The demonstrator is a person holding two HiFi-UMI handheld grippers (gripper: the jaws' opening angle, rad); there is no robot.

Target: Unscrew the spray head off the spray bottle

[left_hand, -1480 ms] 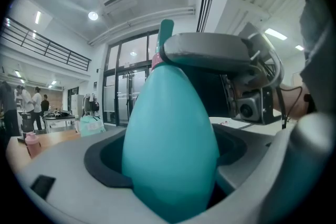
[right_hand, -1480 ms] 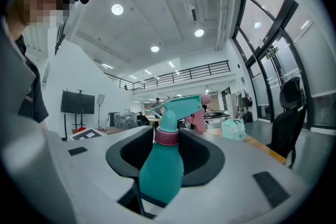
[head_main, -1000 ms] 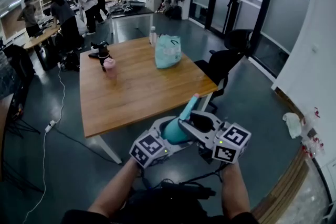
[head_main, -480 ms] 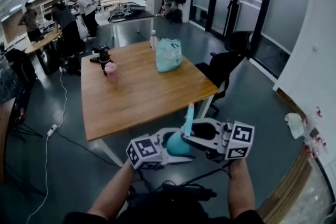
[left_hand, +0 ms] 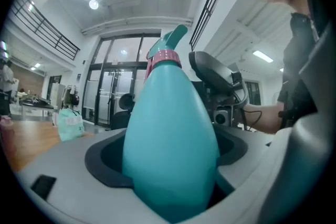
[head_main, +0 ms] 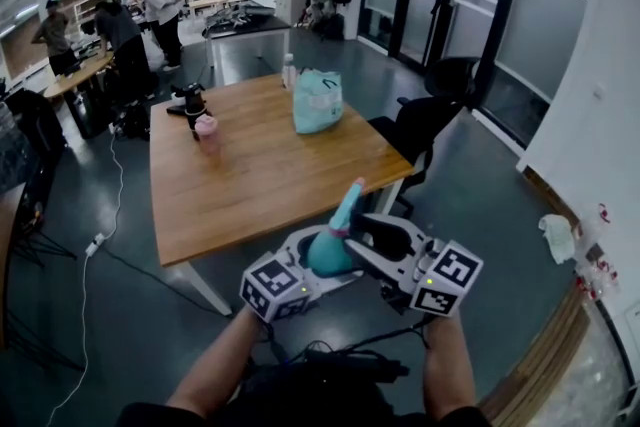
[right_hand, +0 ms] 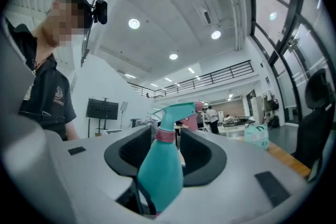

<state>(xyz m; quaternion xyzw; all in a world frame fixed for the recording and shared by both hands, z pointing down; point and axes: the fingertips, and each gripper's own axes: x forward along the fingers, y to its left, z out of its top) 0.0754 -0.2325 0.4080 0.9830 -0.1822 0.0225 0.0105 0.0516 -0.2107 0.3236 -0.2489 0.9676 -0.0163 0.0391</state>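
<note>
The spray bottle [head_main: 328, 253] is held in the air, clear of the wooden table [head_main: 260, 175], with its teal body clamped in the left gripper [left_hand: 168, 181]. The jaws of the right gripper [right_hand: 167, 157] have just been opening and are set wide, so the pink collar [right_hand: 167, 135] is flanked by the pads but not pressed. The spray head [right_hand: 176, 111] is seen still seated on the neck, so the unscrewing is judged unfinished, and a fresh grip and further twisting are left.
</note>
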